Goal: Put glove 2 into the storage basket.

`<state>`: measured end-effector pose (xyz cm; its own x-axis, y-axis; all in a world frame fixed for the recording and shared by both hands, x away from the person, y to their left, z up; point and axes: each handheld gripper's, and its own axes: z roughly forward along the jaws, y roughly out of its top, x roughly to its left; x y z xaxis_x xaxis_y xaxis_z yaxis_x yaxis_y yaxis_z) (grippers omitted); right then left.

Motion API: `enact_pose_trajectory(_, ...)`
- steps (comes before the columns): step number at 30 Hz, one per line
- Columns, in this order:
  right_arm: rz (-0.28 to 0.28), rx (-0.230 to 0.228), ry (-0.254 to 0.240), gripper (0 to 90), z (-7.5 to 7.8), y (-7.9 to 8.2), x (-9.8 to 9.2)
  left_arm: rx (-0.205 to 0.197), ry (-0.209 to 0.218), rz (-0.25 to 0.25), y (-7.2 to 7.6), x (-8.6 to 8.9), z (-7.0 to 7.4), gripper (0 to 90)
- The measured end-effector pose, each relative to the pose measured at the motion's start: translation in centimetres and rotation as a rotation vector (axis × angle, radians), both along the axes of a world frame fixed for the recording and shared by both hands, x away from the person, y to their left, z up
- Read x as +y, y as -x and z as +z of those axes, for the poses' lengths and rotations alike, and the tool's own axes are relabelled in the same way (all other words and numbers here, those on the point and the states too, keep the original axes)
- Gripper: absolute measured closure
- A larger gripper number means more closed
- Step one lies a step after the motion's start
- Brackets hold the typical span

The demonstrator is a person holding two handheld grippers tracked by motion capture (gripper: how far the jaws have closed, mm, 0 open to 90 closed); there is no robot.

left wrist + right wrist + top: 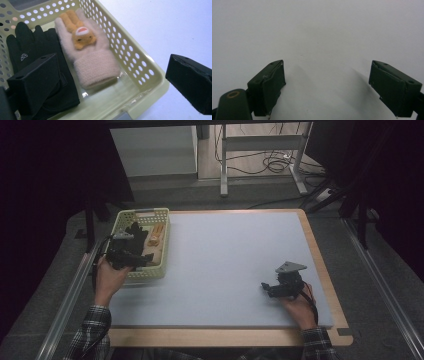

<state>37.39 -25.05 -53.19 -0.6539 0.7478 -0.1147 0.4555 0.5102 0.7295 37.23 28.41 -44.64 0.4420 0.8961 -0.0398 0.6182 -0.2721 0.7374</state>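
Our left tongs (110,85) hang wide open over the basket's (140,62) near rim, pink glove (87,52) dead ahead at 12 o'clock, cuff toward us, fingers running away; right tongs (272,287), open and empty, rest across the table (225,260).

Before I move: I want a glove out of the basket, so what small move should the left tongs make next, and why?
Probably lower the open left tongs over the pink glove's cuff and close. Its jaws stand wide apart, one above the black glove, the other outside the basket wall, so shift inward first.
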Motion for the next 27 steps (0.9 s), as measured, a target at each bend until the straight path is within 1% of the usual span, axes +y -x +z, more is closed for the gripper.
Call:
enact_pose_trajectory(2,0.000,0.000,0.000,13.1,0.0,0.0,0.0,-0.001,0.001,-0.005,0.1,0.0,0.0,0.1)
enact_pose_trajectory(3,0.000,-0.001,0.000,13.1,0.0,0.0,0.0,-0.003,-0.001,-0.016,0.3,-0.2,0.1,0.1)
enact_pose_trajectory(14,0.001,-0.003,0.002,13.1,0.0,0.0,0.0,-0.019,-0.002,-0.049,1.4,-1.3,0.3,0.2)
enact_pose_trajectory(19,0.001,-0.003,0.002,13.0,0.0,0.0,0.0,-0.026,-0.001,-0.071,2.0,-2.2,0.3,0.3)
enact_pose_trajectory(27,0.001,-0.003,0.002,13.1,0.0,0.0,0.0,-0.036,0.000,-0.110,2.5,-3.5,0.0,0.3)
